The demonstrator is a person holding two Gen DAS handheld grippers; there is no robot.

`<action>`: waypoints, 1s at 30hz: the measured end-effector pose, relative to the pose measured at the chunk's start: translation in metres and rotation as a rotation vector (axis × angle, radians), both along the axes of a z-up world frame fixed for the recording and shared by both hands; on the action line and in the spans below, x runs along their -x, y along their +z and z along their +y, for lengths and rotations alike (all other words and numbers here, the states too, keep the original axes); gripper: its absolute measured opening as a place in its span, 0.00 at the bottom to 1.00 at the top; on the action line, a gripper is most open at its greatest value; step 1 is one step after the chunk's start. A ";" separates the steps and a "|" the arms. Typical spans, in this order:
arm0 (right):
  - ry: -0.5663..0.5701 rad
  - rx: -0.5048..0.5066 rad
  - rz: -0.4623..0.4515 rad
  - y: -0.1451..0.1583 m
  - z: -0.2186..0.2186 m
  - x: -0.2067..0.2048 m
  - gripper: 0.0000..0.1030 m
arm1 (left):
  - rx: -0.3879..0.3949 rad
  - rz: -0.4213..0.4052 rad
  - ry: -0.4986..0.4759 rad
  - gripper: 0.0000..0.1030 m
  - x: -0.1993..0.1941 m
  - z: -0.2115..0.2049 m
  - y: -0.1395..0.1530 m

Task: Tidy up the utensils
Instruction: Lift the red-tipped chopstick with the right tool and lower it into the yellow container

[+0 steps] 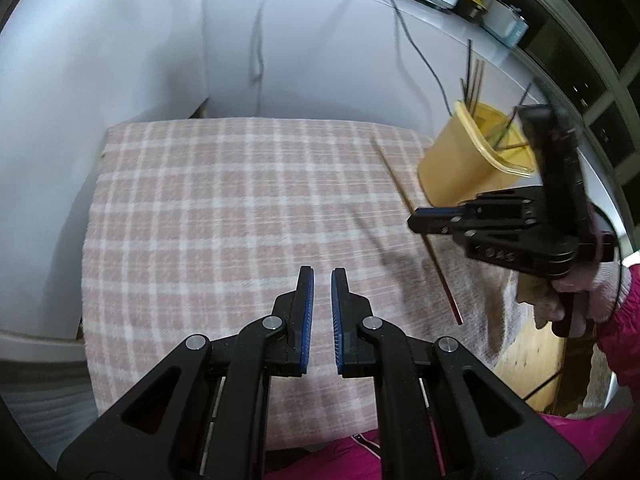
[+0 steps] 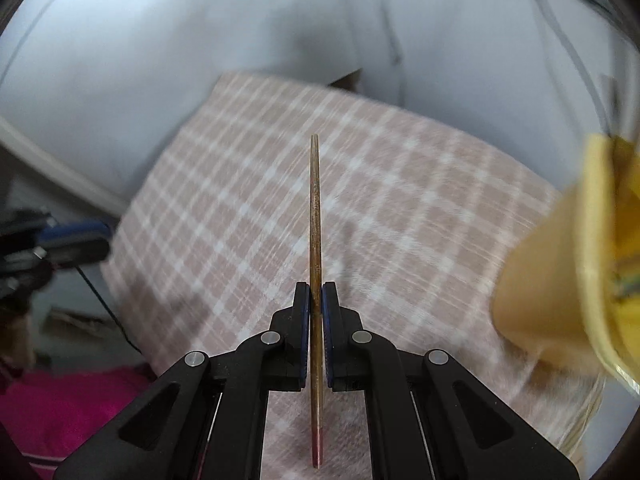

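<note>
Above the pink-and-white checked cloth (image 1: pixel 224 208), beside the tilted yellow plastic cup (image 1: pixel 468 160), the right gripper (image 2: pixel 316 300) clenched a thin, stiff, likely light wooden chopstick (image 2: pixel 315 216) below mid-length, the left gripper (image 1: pixel 322 280) nearly closed, empty.

Yellow holder (image 2: pixel 568 280) blurred and cut off at right edge, its contents indistinct

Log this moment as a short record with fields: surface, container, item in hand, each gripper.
surface: pink checked cloth over the table
container: yellow cup, tilted, dark sticks inside
item in hand: one wooden chopstick, red end nearest the camera
right gripper: shut on the chopstick, lifted beside the cup
left gripper: shut, nothing between its pads, above the cloth
</note>
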State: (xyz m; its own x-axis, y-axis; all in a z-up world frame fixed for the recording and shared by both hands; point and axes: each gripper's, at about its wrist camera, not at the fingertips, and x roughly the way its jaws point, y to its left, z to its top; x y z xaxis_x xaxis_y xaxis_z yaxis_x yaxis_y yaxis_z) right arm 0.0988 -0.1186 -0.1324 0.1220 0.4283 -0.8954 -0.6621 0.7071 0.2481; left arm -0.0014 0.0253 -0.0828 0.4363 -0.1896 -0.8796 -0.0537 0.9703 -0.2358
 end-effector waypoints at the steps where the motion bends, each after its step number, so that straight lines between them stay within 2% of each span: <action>1: -0.029 -0.018 -0.009 0.005 -0.005 -0.001 0.05 | 0.000 -0.002 -0.011 0.06 -0.003 -0.004 0.000; 9: -0.252 -0.168 -0.096 0.052 -0.057 0.007 0.05 | 0.002 -0.005 -0.105 0.06 -0.022 -0.032 0.003; 18: -0.470 -0.250 -0.223 0.096 -0.122 0.002 0.05 | -0.011 -0.008 -0.197 0.06 -0.034 -0.064 0.005; 24: -0.556 -0.275 -0.305 0.116 -0.146 -0.009 0.05 | -0.007 -0.026 -0.237 0.06 -0.038 -0.075 0.007; 30: -0.610 -0.278 -0.372 0.121 -0.152 -0.030 0.05 | -0.010 -0.034 -0.256 0.06 -0.044 -0.079 0.008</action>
